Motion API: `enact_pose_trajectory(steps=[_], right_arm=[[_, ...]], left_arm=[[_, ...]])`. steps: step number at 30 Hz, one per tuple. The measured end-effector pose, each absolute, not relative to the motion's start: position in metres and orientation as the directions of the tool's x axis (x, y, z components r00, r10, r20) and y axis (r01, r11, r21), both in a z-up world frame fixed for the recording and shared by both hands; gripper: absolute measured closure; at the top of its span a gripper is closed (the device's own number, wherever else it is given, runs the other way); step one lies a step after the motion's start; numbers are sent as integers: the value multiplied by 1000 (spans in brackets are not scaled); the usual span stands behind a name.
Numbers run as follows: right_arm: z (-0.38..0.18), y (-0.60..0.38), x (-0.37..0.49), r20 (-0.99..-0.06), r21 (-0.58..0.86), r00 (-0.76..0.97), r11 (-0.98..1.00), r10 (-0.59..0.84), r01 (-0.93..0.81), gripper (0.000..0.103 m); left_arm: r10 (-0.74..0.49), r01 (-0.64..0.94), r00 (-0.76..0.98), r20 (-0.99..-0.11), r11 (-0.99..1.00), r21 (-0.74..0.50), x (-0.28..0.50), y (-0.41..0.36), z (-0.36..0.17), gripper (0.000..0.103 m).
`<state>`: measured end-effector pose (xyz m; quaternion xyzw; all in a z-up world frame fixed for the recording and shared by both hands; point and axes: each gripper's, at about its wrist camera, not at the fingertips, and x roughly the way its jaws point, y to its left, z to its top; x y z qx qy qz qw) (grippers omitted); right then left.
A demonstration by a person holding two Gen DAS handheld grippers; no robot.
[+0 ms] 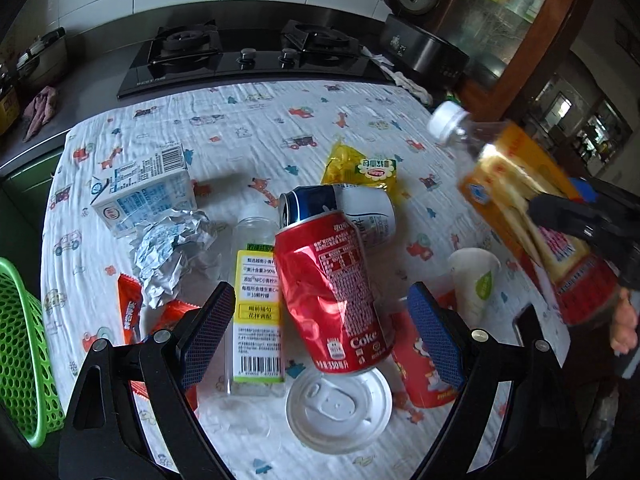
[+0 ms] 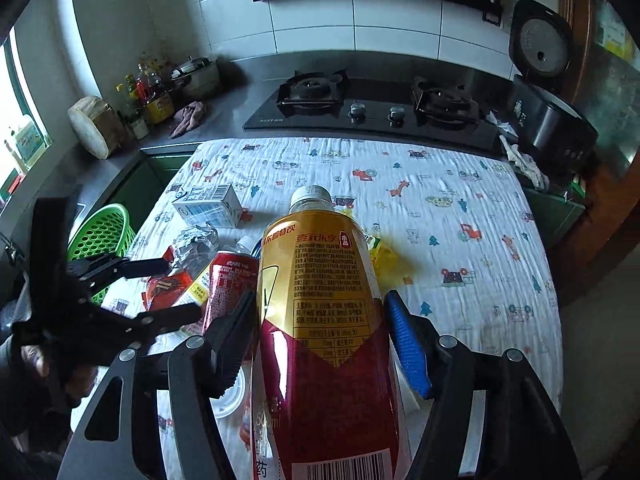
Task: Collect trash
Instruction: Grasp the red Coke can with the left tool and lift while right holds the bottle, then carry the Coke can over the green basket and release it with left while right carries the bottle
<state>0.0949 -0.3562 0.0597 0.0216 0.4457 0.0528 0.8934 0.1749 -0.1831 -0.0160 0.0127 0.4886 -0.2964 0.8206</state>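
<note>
My right gripper (image 2: 320,340) is shut on a yellow-and-red drink bottle (image 2: 320,312) with a white cap, both pads pressing its sides. In the left wrist view this bottle (image 1: 520,192) hangs tilted above the table's right side. My left gripper (image 1: 320,292) stands open over a crushed red Coke can (image 1: 332,292), touching nothing. Beside the can lie a blue-and-white can (image 1: 348,208), a clear bottle with a yellow label (image 1: 258,288), a white lid (image 1: 340,404) and a crumpled foil ball (image 1: 168,248). A green basket (image 1: 20,352) stands at the table's left edge.
On the patterned tablecloth (image 1: 260,128) also lie a milk carton (image 1: 144,192), a yellow packet (image 1: 360,168), red wrappers (image 1: 130,312) and a white paper cup (image 1: 476,280). Behind the table are a gas hob (image 2: 372,108) and a rice cooker (image 2: 548,120).
</note>
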Motion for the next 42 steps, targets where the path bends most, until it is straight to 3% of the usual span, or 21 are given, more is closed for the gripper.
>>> enact_pose_trajectory(steps=[9,12,18,25,31,36,42], right_arm=[[70,-360,55,-774,67,626,996,89,-60,40],[69,-361,49,-775,64,627,997,81,-50,40],[66,-357,44,-777,65,626,997,72,-33,40],[69,-340,42,-769,71,633,996,89,-54,40],[77,-299,48,-753,75,643,989,139,-126,40],[79,-246,66,-739,89,639,971,214,-222,40],[76,-169,93,-727,110,614,935,308,-338,40]], left_arm=[[-458,480,265,-849,826,-296,205,-208,-48,17],[-462,480,239,-854,821,-310,209,-211,-54,33],[-483,486,244,-841,811,-326,206,-209,-53,34],[-559,499,273,-783,778,-382,188,-182,-24,35],[-582,469,372,-723,790,-394,170,-115,16,35],[-503,378,505,-702,859,-345,164,-24,43,35],[-259,176,617,-743,966,-191,176,92,35,35]])
